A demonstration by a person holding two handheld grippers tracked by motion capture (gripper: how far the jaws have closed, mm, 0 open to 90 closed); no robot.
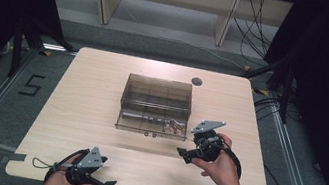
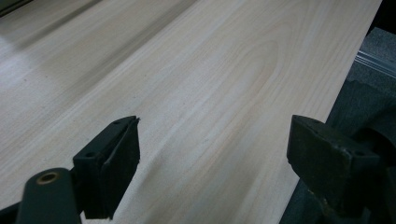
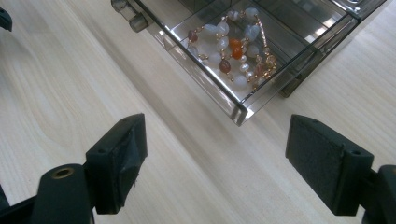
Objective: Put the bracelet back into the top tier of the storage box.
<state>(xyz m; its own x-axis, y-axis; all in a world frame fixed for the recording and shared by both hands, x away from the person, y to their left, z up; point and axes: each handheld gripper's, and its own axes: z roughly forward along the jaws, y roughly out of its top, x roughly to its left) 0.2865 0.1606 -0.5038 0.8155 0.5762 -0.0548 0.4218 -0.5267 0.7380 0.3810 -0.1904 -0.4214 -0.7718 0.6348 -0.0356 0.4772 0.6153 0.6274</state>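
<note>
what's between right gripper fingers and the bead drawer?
Bare tabletop. In the right gripper view, only wood separates the open right gripper from the clear drawer holding the beaded jewellery.

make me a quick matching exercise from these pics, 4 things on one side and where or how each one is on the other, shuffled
1. left gripper
2. right gripper
3. beaded jewellery
4. clear organiser box

a. in the pulled-out drawer
b. mid-table, behind the drawer
c. open, at the near table edge
d. open, just in front of the drawer

Pairs: 1-c, 2-d, 3-a, 4-b
</note>
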